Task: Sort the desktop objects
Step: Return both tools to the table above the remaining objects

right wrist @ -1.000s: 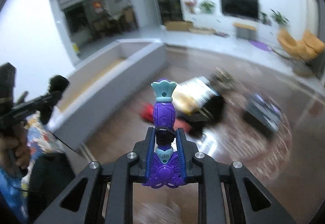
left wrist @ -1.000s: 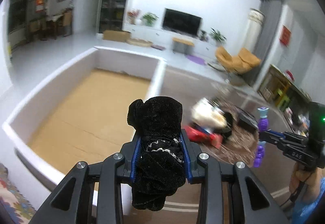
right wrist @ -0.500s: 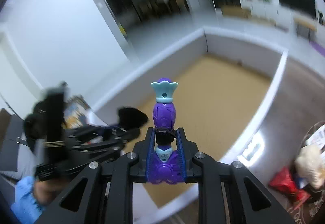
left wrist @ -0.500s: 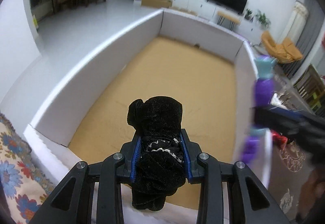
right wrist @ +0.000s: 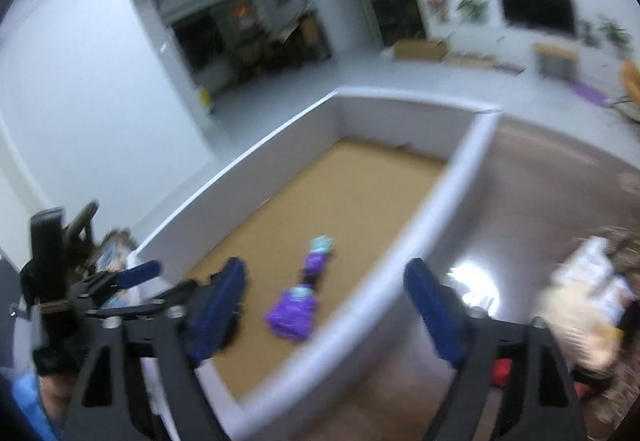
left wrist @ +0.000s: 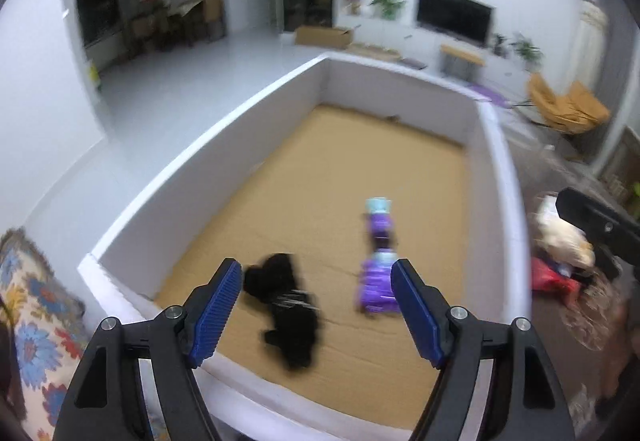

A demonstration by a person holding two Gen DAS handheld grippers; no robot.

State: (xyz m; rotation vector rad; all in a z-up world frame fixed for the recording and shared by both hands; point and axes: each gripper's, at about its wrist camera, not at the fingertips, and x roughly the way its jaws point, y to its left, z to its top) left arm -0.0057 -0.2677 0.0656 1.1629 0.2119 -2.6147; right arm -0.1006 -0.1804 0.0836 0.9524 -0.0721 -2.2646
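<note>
Now both grippers tilt down over the white-walled box (left wrist: 208, 145), jaws opening with nothing between them.
Below the left gripper (left wrist: 316, 311) a black plush toy (left wrist: 286, 315) lies on the cardboard floor, the purple toy (left wrist: 378, 273) just beside it toward the right finger. Only the right wrist view shows the right gripper (right wrist: 324, 313) spread over the box's near rim, and the left gripper (right wrist: 132, 289) off to its left.

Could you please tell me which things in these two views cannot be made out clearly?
- Black velvet toy: motion-blurred in the left wrist view; in the right wrist view, hidden behind a blue pad.
- Purple and teal plastic toy: smeared, details unreadable.
- Pile beside the white cardboard box: blurred, cut off by the edge.
</note>
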